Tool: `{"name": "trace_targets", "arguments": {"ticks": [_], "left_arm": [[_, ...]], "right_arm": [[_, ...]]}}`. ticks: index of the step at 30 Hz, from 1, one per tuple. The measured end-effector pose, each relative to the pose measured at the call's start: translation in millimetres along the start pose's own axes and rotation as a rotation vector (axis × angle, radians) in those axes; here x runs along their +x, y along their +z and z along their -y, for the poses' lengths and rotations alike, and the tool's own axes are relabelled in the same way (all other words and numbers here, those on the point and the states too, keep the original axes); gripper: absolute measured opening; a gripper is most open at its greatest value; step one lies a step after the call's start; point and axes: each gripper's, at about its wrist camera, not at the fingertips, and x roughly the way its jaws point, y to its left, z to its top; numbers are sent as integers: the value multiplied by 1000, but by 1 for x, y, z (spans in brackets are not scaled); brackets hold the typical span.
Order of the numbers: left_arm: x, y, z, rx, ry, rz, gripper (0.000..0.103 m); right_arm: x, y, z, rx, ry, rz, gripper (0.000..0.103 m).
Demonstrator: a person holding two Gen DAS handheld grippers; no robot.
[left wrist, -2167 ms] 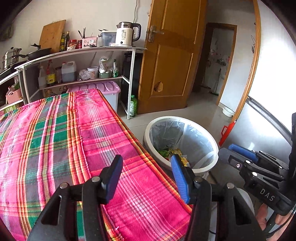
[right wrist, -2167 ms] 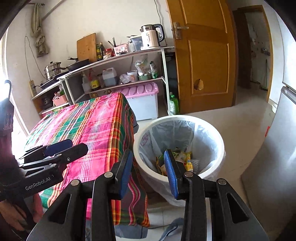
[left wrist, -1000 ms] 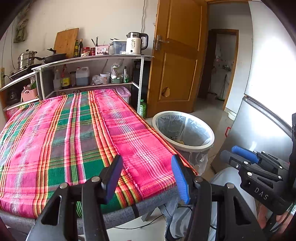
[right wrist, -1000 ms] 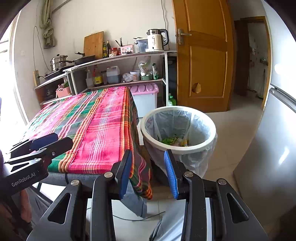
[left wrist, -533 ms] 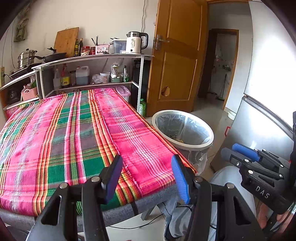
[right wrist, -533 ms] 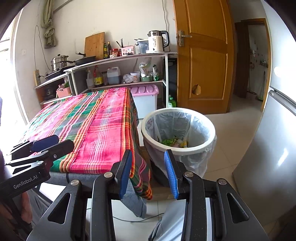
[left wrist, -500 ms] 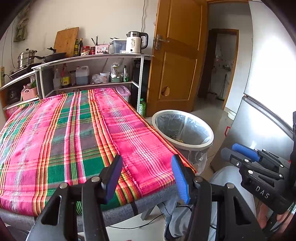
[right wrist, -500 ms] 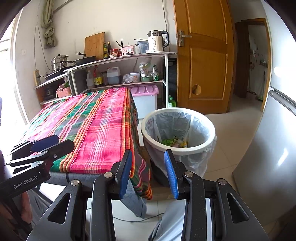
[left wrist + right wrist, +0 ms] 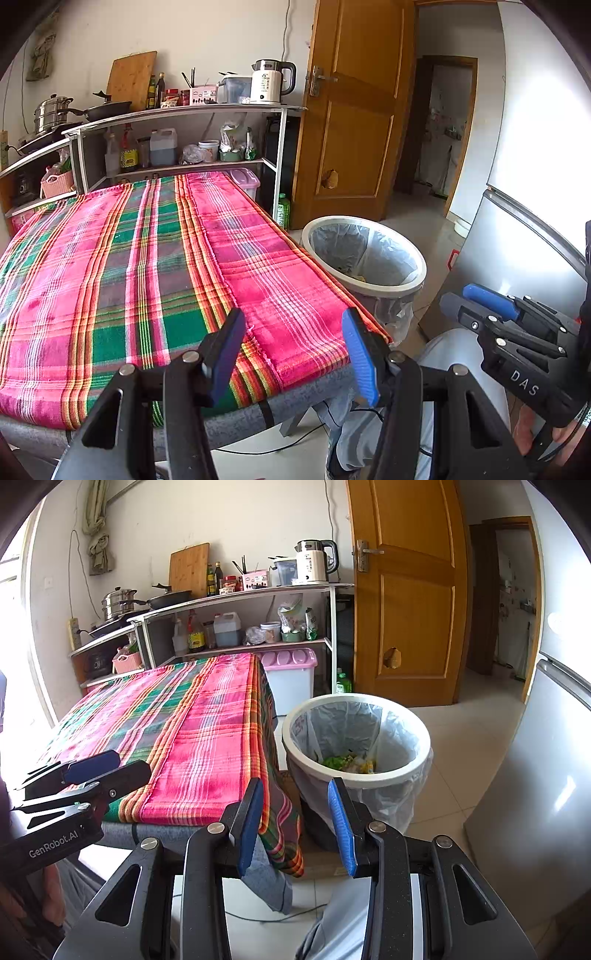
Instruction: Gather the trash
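Bin unmoved since before; both tongs stay apart.

I'm in a home kitchen: shelves with a kettle, pans and oil bottles, a plaid-covered table, a fridge.

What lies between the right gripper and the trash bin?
Nothing on the way: in the right wrist view, only bare floor tile separates the right gripper from the trash bin; the tablecloth corner hangs leftward.
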Motion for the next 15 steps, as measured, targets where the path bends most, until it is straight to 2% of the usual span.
{"name": "trace_targets", "arguments": {"ticks": [15], "left_arm": [[1, -1, 0, 0, -3, -2, 57]], "right_arm": [[1, 1, 1, -2, 3, -3, 37]]}}
